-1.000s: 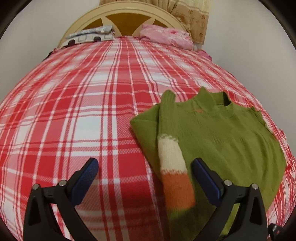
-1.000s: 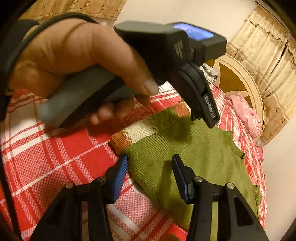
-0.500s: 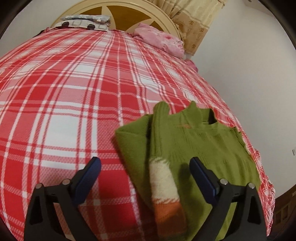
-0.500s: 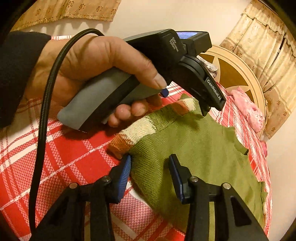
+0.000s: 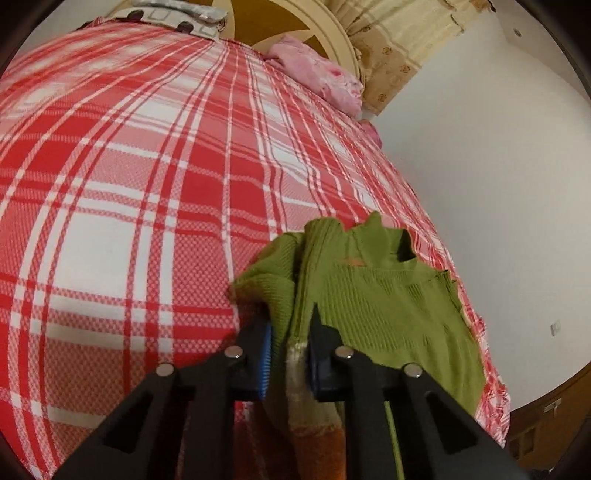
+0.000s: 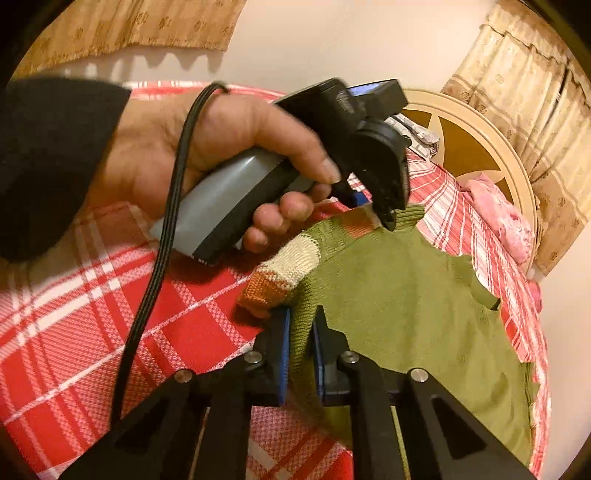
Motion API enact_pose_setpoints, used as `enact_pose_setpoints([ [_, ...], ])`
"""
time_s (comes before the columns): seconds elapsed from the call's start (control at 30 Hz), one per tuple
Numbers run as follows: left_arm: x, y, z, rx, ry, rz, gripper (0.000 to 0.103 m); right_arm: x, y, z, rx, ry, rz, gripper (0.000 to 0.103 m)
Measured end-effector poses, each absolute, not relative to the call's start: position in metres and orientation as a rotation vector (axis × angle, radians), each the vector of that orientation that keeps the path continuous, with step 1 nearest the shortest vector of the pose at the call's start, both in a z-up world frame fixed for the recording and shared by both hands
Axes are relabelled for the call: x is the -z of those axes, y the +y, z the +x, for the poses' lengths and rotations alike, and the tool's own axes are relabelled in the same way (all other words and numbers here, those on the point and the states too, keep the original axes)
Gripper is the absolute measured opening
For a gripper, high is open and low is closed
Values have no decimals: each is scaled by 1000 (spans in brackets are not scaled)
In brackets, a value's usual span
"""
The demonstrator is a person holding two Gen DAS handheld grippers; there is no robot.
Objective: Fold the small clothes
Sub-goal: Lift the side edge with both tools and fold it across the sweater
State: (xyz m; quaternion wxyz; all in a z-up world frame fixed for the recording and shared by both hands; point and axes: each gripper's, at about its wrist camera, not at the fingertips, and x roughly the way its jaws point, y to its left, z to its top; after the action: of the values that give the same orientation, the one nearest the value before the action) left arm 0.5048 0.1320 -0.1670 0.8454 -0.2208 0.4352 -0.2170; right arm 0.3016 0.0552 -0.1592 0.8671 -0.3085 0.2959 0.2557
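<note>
Left of the green sweater (image 5: pixel 388 306) the checked bedspread (image 5: pixel 129 221) lies open; a wall (image 5: pixel 498 166) hems its right.

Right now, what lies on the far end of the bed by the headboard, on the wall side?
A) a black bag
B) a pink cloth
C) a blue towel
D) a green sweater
B: a crumpled pink cloth lies by the headboard; the green sweater lies near, held by both closing grippers.
</note>
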Motion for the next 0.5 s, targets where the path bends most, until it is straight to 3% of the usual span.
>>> enact_pose_setpoints([
  [0.5,121,116,502,477,803,-586,15,104,-21,311,-529,614,-320,9],
])
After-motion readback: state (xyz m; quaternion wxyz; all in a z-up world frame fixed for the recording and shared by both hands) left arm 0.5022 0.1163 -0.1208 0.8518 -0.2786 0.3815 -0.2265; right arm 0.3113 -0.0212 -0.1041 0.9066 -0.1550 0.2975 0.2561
